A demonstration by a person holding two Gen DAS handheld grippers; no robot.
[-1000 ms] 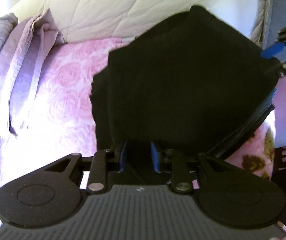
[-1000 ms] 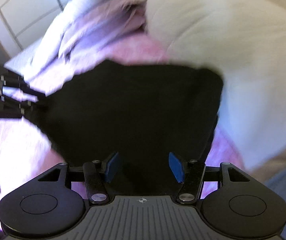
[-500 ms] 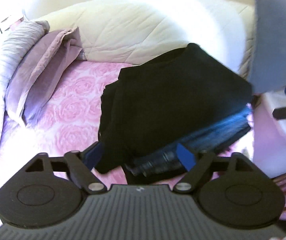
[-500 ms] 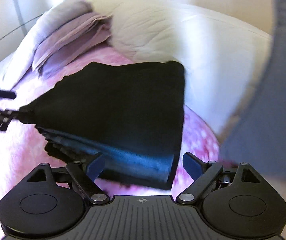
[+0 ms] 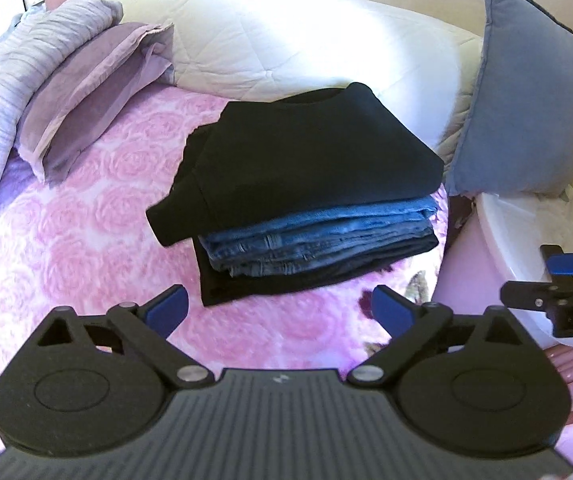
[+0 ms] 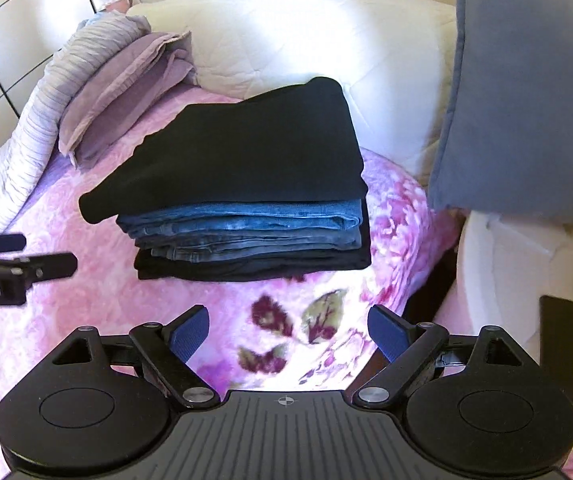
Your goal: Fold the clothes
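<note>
Black folded sweater (image 5: 302, 152) is lying atop folded jeans (image 5: 318, 240) on the pink floral bedspread (image 5: 86, 240). Left tongs (image 5: 278, 312) and right tongs (image 6: 288, 334) are hovering before the stack, both spread wide, gripping nothing.
</note>
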